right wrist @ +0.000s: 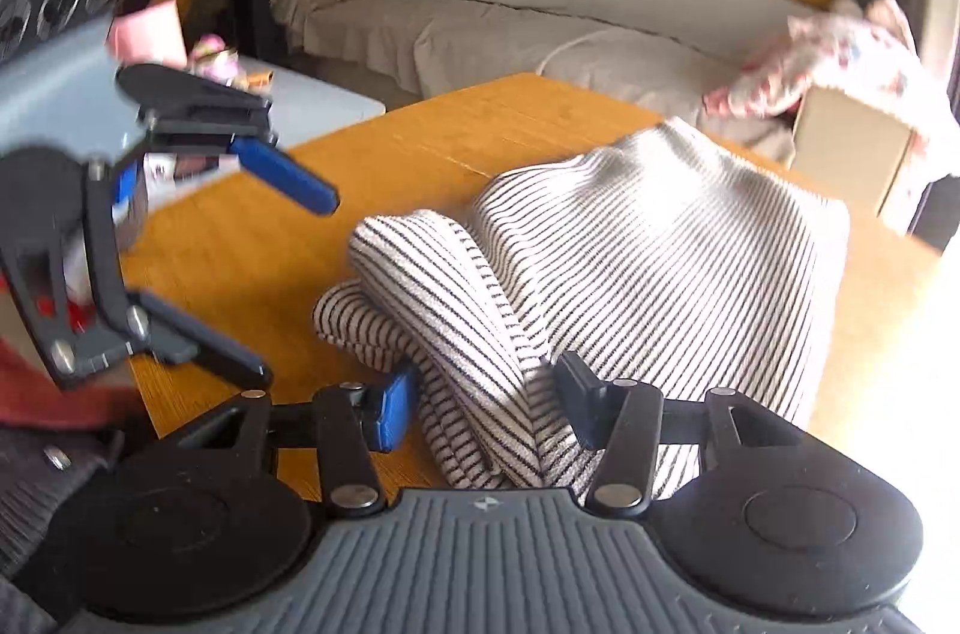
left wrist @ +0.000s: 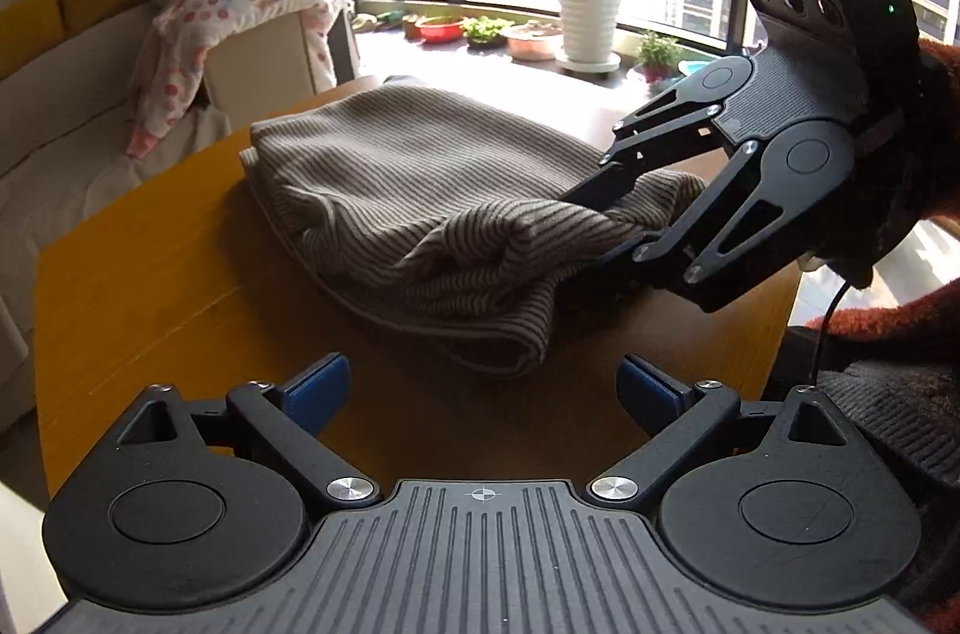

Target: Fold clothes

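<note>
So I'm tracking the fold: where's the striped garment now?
The striped garment lies bunched on the wooden table, its near fold between the right gripper fingers.

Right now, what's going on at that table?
A person is partway through folding a striped knit garment on the wooden table. The right hand-held gripper has a bunched fold of the garment between its fingers, though a firm pinch can't be confirmed. The left hand-held gripper is open and empty, above bare table just short of the garment's near edge. The garment lies partly folded and rumpled.
</note>
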A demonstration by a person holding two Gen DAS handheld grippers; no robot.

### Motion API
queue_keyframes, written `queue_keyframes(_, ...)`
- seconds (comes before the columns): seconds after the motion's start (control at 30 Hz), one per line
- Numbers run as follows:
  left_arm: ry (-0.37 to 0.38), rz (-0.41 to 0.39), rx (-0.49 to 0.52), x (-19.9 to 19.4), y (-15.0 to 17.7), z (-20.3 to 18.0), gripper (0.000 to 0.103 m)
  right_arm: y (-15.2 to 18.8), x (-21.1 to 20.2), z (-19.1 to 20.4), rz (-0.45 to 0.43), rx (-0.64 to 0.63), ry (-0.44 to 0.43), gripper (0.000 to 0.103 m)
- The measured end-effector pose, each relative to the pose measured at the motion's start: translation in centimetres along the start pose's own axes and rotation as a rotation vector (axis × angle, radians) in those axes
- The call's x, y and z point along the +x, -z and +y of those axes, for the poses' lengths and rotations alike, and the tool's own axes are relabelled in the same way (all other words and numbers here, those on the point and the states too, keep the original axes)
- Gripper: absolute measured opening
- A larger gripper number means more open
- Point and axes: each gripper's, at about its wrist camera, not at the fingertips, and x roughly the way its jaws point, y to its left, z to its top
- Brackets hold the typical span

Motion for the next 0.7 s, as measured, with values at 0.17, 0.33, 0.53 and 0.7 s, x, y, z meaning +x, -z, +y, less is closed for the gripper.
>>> queue_keyframes(0.17, -0.168, 0.014, 0.037, 3.0, -0.5, 0.0, 0.099, 0.2, -0.8, -1.0, -0.009, 0.098, -0.057, 0.051)
queue_keyframes(0.33, -0.102, -0.031, -0.124, 2.9, -1.9, 1.6, 0.098, 1.7, -1.3, 2.1, -0.056, -0.217, 0.139, 0.086)
queue_keyframes(0.53, 0.019, -0.043, -0.325, 3.4, -2.7, 3.4, 0.097, 3.1, 1.2, 4.4, -0.070, -0.476, 0.343, 0.086)
queue_keyframes(0.7, 0.108, -0.104, -0.375, 2.5, -2.9, 3.8, 0.096, 0.8, 2.3, 2.1, -0.046, -0.431, 0.353, 0.031)
